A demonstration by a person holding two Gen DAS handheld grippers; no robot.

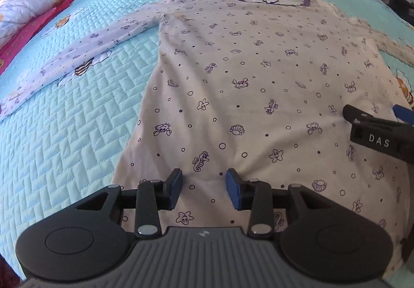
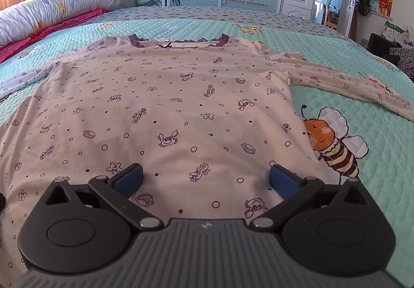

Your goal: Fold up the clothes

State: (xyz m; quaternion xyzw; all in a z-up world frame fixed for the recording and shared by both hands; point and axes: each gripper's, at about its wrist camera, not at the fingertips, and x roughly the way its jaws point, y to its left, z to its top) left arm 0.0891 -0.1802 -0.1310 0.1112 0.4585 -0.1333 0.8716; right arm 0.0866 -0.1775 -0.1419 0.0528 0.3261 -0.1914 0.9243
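We had the printed top (image 1: 245, 68) spread flat on the quilted bedspread (image 1: 64, 132). Our left gripper (image 1: 204, 191) sat half-spread over its hem, our right gripper (image 2: 205, 180) spread wide, neither pinching anything.

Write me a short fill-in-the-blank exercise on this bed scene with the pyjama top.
1. The pyjama top lies spread flat on a quilted ____ bedspread.
2. Beside the top's hem, the bedspread shows a cartoon ____.
3. The lace along the neckline is ____.
4. The right gripper has its jaws ____.

Missing words: turquoise; bee; purple; open
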